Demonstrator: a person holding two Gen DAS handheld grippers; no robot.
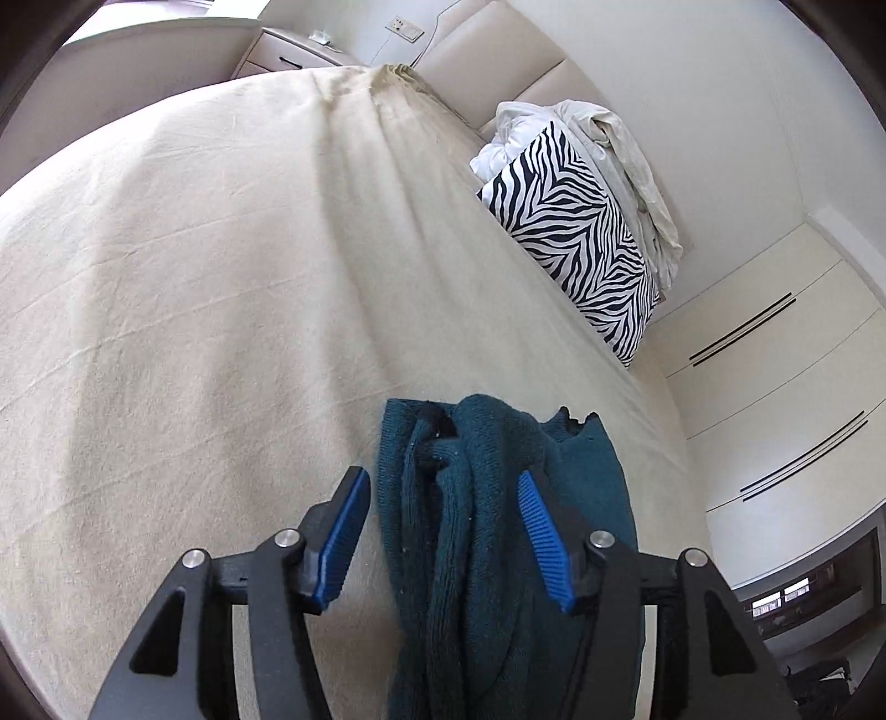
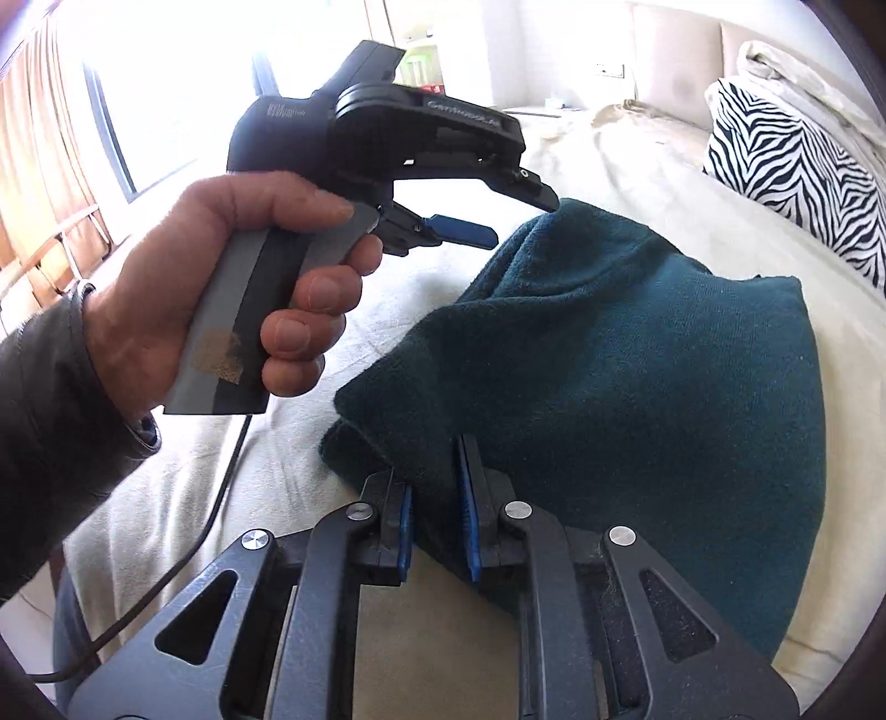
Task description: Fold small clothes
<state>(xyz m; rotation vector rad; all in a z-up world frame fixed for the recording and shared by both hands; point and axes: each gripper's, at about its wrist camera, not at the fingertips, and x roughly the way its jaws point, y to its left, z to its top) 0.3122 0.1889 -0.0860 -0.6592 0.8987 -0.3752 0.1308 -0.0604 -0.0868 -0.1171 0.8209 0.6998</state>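
Fingers of the left gripper (image 1: 443,531) stand spread, straddling a bunched ridge of the teal garment (image 2: 637,376) without closing on it. Right gripper (image 2: 437,498) fingers pinch the garment's near folded corner. The garment lies on the bed (image 1: 194,277), partly folded, its long axis running away from the right gripper toward the zebra pillow (image 2: 797,166); the right gripper sits nearer.

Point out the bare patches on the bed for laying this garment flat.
Free: the wide cream sheet left of the teal garment, up toward the nightstand. Crowded: the headboard side, with the zebra pillow and rumpled bedding.
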